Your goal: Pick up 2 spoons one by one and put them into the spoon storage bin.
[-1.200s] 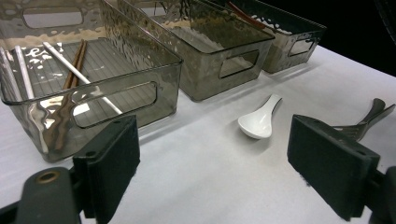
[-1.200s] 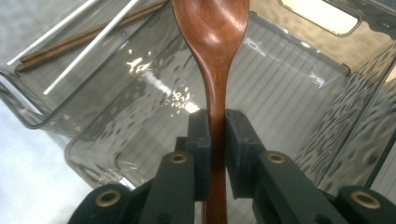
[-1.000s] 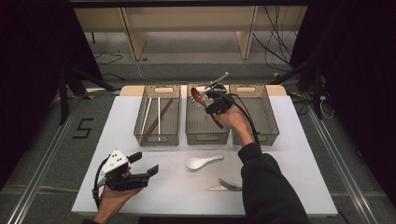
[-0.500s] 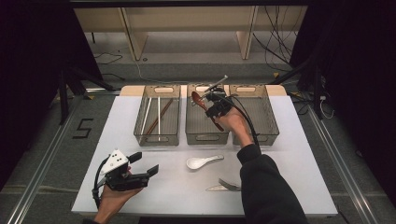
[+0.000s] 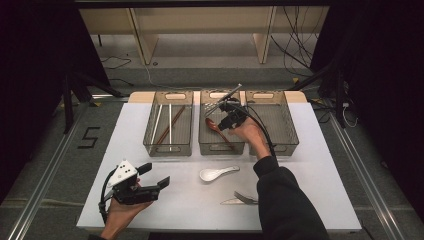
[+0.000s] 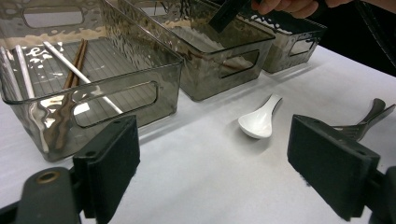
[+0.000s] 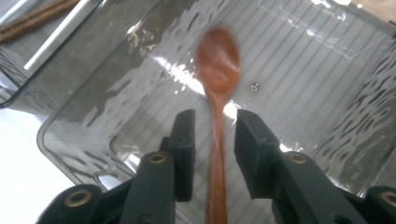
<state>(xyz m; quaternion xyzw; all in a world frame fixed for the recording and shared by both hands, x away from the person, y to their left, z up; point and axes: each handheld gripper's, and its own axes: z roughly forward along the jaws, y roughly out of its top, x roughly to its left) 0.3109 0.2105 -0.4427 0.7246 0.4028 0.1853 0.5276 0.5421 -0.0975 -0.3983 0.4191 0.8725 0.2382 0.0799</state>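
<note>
Hanging over the middle bin (image 5: pixel 221 145), the right gripper (image 7: pixel 215 140) had just been opening its jaws; the brown spoon (image 7: pixel 217 60) lay blurred between them, the pads clear of its handle, its bowl toward 12 o'clock inside that bin. 3 smoky bins stood in a row; the left bin (image 6: pixel 93 100), at 9 o'clock of the middle one, held brown and white chopsticks (image 6: pixel 70 74), too tangled to count. 1 white spoon (image 5: pixel 216 173) lay on the table (image 5: pixel 310 165) at 6 o'clock of the bins, 1 dark fork (image 5: pixel 240 199) beyond it. The left gripper (image 6: pixel 212 170) hovered released at 7 o'clock.
</note>
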